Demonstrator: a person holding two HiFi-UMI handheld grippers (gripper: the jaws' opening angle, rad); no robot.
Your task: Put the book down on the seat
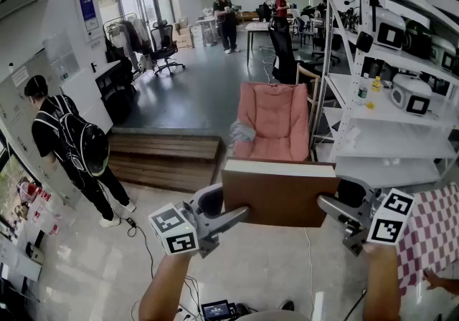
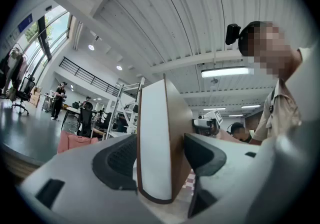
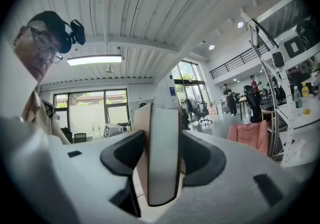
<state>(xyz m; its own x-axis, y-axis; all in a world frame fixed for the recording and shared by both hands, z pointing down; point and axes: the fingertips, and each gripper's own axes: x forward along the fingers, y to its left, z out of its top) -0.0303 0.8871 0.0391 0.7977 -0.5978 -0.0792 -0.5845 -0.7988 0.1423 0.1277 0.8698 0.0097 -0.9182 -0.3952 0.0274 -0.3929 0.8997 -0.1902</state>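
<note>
The book (image 1: 280, 198) hangs in the air between both claws, above the floor (image 1: 272, 276) and well short of the pink seat (image 1: 276, 126) ahead. Its brown cover faces the head camera and its white page edge runs along the far side. The left claw (image 1: 237, 213) is clamped on the book's left end, with a pad pressed to each face. The right claw (image 1: 326, 205) grips the right end the same way. A shelf (image 1: 380, 112) stands just right of the seat. A person (image 1: 64, 144) with a backpack stands at far left.
</note>
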